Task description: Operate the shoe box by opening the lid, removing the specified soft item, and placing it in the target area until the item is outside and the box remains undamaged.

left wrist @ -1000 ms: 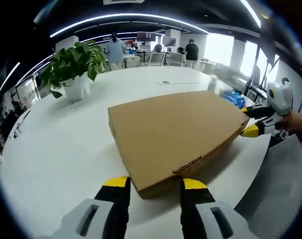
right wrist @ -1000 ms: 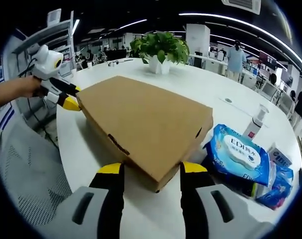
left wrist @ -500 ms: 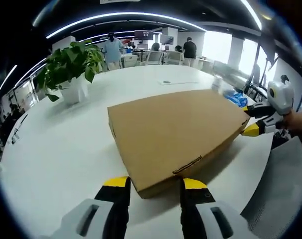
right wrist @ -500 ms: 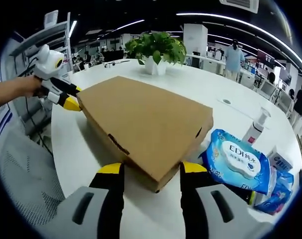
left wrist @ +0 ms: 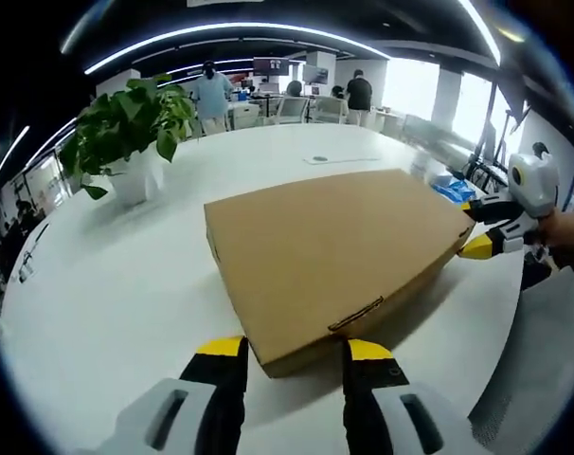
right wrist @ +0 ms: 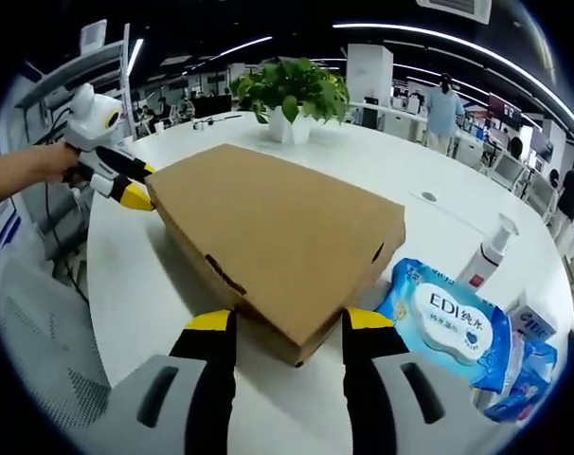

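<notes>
A closed brown cardboard shoe box (left wrist: 330,251) lies flat on the white round table (left wrist: 116,284). My left gripper (left wrist: 294,348) is open, and its yellow-tipped jaws stand on either side of the box's near corner. In the left gripper view the right gripper (left wrist: 483,232), held by a hand, sits at the box's right corner. My right gripper (right wrist: 289,320) is open too, astride the opposite corner of the box (right wrist: 278,227). In the right gripper view the left gripper (right wrist: 126,185) is at the box's far left corner. The lid is shut, so the contents are hidden.
A potted plant (left wrist: 131,123) stands at the back of the table. A blue wet-wipes pack (right wrist: 448,322), a pump bottle (right wrist: 488,251) and small packets lie right of the box. People stand at desks far behind. A grey mesh chair (right wrist: 31,351) is by the table edge.
The box keeps its place between both pairs of jaws, while the plant and the wipes pack have shifted slightly in view. Box and grippers seem to have slid together over the table.
</notes>
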A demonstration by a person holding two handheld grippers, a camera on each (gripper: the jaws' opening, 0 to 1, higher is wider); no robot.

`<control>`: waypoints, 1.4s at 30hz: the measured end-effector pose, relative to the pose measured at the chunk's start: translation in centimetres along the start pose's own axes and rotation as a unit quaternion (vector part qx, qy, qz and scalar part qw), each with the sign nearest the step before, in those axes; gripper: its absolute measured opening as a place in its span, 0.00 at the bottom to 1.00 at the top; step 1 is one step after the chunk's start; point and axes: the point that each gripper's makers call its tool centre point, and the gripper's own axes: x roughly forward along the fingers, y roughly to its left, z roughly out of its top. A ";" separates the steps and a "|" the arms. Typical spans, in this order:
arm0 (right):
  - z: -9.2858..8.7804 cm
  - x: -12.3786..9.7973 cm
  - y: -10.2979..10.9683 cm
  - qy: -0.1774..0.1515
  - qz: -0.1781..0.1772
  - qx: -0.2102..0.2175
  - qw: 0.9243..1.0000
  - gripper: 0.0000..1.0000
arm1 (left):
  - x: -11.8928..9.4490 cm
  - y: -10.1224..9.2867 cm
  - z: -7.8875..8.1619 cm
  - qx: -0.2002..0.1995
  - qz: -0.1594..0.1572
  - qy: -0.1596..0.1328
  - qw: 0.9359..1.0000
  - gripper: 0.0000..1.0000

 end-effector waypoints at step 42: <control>1.4 1.9 -3.0 0.003 -0.006 -0.040 0.999 0.45 | 2.4 1.5 2.4 -0.016 0.001 0.002 1.000 0.40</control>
